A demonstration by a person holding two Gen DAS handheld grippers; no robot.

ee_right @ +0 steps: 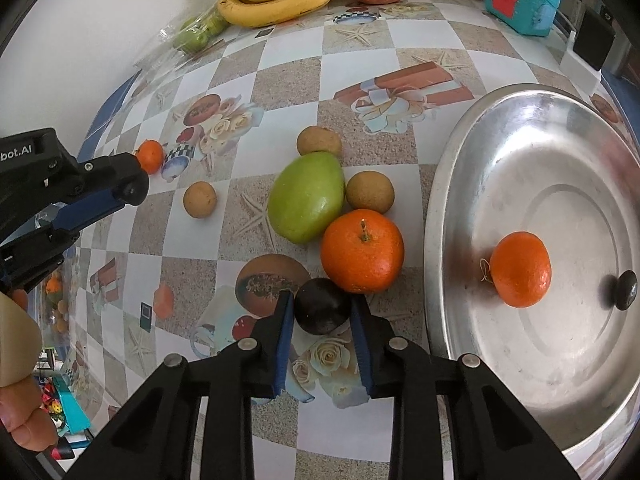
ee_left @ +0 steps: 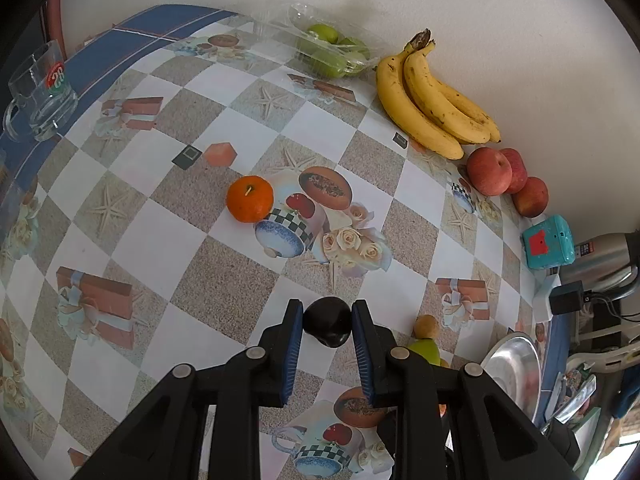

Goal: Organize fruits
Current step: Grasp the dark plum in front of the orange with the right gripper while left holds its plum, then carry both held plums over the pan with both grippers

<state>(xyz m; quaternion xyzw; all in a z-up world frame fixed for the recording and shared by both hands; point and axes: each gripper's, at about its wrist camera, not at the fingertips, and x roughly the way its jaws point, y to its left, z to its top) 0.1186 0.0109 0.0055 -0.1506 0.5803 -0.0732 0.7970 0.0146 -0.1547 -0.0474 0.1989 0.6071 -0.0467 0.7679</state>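
Pads of the right gripper [ee_right: 322, 312] clamp a dark plum [ee_right: 322, 306], an orange [ee_right: 362, 251] just ahead (touching it); left gripper [ee_left: 327, 322] likewise grips a dark fruit [ee_left: 327, 321].

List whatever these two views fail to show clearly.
- Left wrist view: the metal tray is seen nearly edge-on and lies partly behind the left gripper, so its contents are hidden.
- Left wrist view: crumpled film of the plastic bag blurs how many green fruits it holds.
- Right wrist view: the small dark thing on the metal tray could be a knob or a fruit.
- Right wrist view: the bananas are cut off by the top edge.
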